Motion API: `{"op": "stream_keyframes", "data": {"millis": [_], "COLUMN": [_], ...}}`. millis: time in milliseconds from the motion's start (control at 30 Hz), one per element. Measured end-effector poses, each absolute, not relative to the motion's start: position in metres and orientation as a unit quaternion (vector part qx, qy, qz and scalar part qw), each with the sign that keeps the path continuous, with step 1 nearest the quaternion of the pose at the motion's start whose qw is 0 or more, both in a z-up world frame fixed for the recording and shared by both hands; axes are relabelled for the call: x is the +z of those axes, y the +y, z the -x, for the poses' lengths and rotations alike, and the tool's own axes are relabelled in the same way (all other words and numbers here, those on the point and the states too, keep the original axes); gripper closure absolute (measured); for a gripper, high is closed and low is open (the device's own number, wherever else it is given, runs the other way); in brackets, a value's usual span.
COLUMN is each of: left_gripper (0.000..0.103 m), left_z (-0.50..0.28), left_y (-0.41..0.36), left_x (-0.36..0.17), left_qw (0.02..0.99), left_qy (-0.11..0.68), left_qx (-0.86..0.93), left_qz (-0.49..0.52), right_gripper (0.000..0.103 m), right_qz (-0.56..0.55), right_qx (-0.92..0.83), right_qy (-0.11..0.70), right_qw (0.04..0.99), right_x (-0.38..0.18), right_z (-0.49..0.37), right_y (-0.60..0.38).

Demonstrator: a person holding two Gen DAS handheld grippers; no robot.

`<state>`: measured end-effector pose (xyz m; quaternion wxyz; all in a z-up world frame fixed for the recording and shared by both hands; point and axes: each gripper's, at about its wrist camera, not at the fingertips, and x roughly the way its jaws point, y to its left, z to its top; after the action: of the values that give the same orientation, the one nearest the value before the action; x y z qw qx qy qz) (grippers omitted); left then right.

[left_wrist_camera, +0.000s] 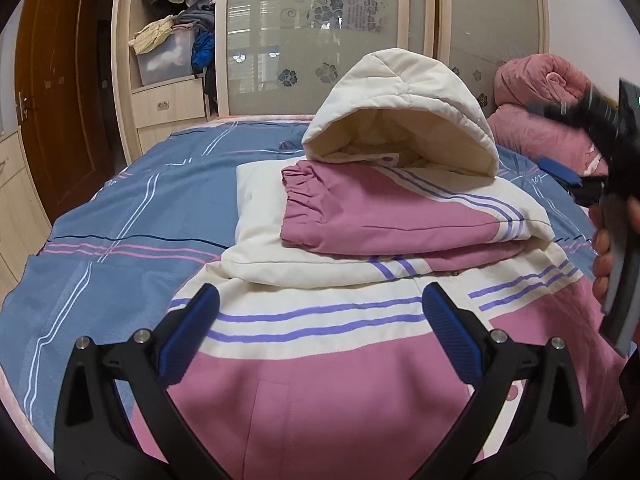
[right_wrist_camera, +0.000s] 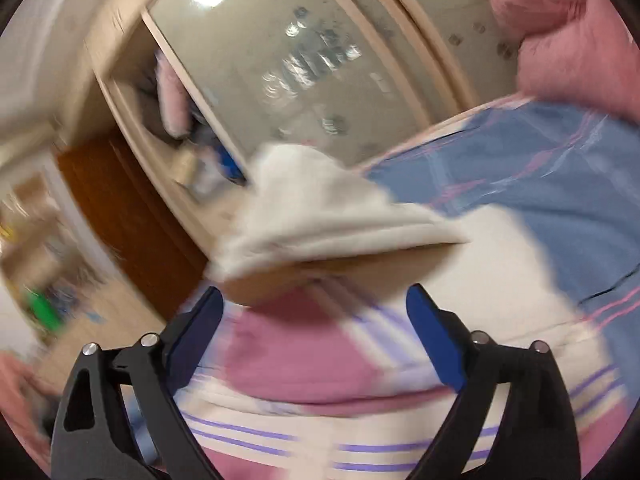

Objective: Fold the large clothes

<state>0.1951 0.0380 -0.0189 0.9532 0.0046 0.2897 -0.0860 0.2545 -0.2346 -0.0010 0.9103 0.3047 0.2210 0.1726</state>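
Two grippers are in view, and both stand wide apart with nothing clamped. The left gripper [left_wrist_camera: 320, 312] hovers over the near, pink part of the jacket [left_wrist_camera: 320, 380], its blue pads [left_wrist_camera: 192, 332] clear of the cloth. The right gripper [right_wrist_camera: 316, 328], in a blurred and tilted view, has its jaws spread as well, empty, above the jacket's [right_wrist_camera: 312, 360] pink and white striped panel.

That jacket lies across the near half of the bed [left_wrist_camera: 120, 208], partly folded: a pink sleeve [left_wrist_camera: 380, 208] rests on top of the white upper part, and the cream hood [left_wrist_camera: 404, 108] stands upright toward the far edge. A pink quilt [left_wrist_camera: 540, 96] is heaped at the bed's far right corner, before the wardrobe [left_wrist_camera: 312, 32].
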Motion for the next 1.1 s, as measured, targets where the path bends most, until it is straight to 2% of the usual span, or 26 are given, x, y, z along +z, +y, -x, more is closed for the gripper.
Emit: {"op": "stream_keyframes", "data": {"millis": [100, 200, 267, 300, 333, 367, 400, 467, 533, 800, 900, 1033, 1100], "left_gripper": [0.002, 0.002, 0.002, 0.002, 0.002, 0.002, 0.002, 0.002, 0.002, 0.002, 0.002, 0.002, 0.002], "left_z": [-0.2, -0.206, -0.207, -0.207, -0.207, -0.207, -0.207, -0.207, -0.207, -0.235, -0.27, -0.319, -0.337], "left_y": [0.041, 0.053, 0.062, 0.066, 0.07, 0.073, 0.074, 0.076, 0.078, 0.079, 0.06, 0.035, 0.025], "left_x": [-0.02, -0.021, -0.021, -0.02, -0.018, -0.017, -0.015, -0.013, -0.013, -0.027, -0.035, -0.053, -0.061], "left_qw": [0.95, 0.943, 0.939, 0.939, 0.939, 0.939, 0.94, 0.941, 0.935, 0.85, 0.797, 0.687, 0.68], "left_qy": [0.294, 0.3, 0.299, 0.297, 0.293, 0.29, 0.286, 0.281, 0.281, 0.278, 0.3, 0.317, 0.325], "left_qx": [-0.105, -0.116, -0.12, -0.12, -0.118, -0.116, -0.113, -0.112, -0.126, -0.253, -0.294, -0.327, -0.303], "left_qz": [0.028, 0.08, 0.116, 0.127, 0.138, 0.144, 0.146, 0.154, 0.176, 0.37, 0.433, 0.567, 0.583], "right_gripper": [0.013, 0.024, 0.036, 0.038, 0.045, 0.061, 0.066, 0.083, 0.089, 0.091, 0.091, 0.091, 0.091], "right_qz": [-0.388, -0.48, -0.51, -0.518, -0.529, -0.541, -0.556, -0.57, -0.559, -0.567, -0.587, -0.595, -0.602], "right_qx": [0.209, 0.239, 0.247, 0.249, 0.256, 0.261, 0.25, 0.236, 0.231, 0.28, 0.292, 0.311, 0.32], "right_qy": [0.214, 0.217, 0.225, 0.226, 0.227, 0.224, 0.214, 0.192, 0.17, 0.148, 0.15, 0.154, 0.152], "right_qw": [0.871, 0.816, 0.793, 0.786, 0.777, 0.767, 0.763, 0.763, 0.778, 0.761, 0.74, 0.725, 0.716], "right_x": [-0.012, -0.033, -0.043, -0.048, -0.053, -0.058, -0.062, -0.063, -0.056, -0.051, -0.05, -0.046, -0.044], "right_z": [-0.275, -0.302, -0.325, -0.333, -0.344, -0.353, -0.356, -0.352, -0.339, -0.297, -0.3, -0.291, -0.285], "right_y": [-0.235, -0.242, -0.239, -0.237, -0.235, -0.234, -0.237, -0.244, -0.251, -0.268, -0.265, -0.267, -0.269]}}
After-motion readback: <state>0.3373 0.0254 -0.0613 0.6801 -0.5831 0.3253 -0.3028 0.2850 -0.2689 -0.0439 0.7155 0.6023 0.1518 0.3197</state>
